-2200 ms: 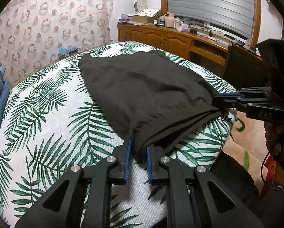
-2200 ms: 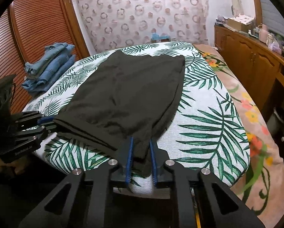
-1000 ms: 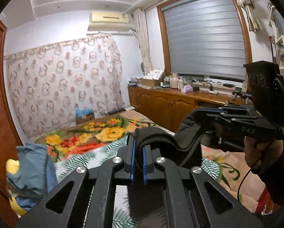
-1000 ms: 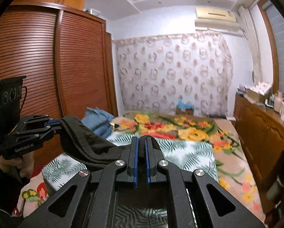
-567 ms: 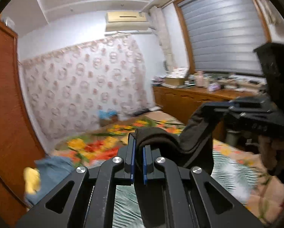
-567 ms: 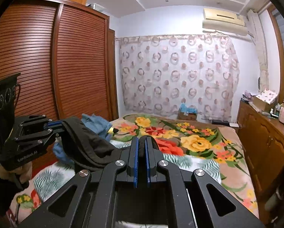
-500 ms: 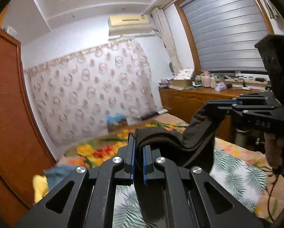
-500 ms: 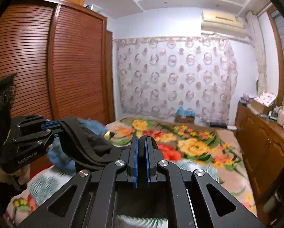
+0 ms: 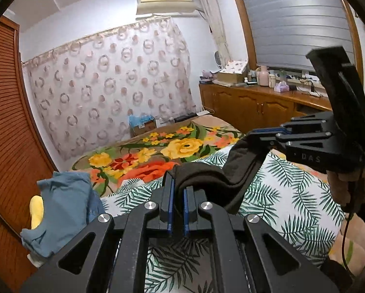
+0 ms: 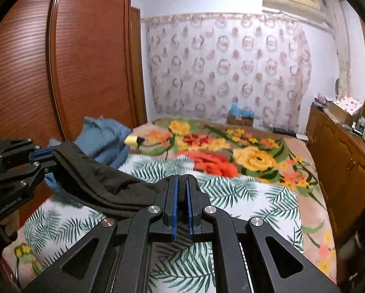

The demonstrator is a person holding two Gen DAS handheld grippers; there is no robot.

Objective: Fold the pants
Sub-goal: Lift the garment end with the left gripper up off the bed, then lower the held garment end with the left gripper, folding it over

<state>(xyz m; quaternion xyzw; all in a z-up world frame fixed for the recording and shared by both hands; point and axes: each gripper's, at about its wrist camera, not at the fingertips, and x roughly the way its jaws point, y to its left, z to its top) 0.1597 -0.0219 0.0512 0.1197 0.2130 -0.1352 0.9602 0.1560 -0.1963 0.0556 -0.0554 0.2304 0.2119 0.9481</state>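
At the far left a heap of blue clothes [image 9: 63,210] sits by the wardrobe [image 10: 60,68], set apart from the working patch; a yellow thing beside it is too partly hidden to name; next, the left gripper [image 9: 177,195] has its blue pads nearly together, pinching one end of the black pants [image 9: 211,180]; the cloth sags in a short arc to the right gripper [image 9: 263,134], likewise clamped tight on the other end; two grips well apart keep the edge taut and level, probably so it can be carried over and laid as a straight fold; the pants hang in the air above the leaf-print sheet [image 9: 280,195], near the bed's near edge; most of the garment drops behind the black gripper bodies, so its lower half, and whether it touches the sheet, cannot be made out; at the far right only part of a hand [image 9: 346,185] shows, cut off by the frame.
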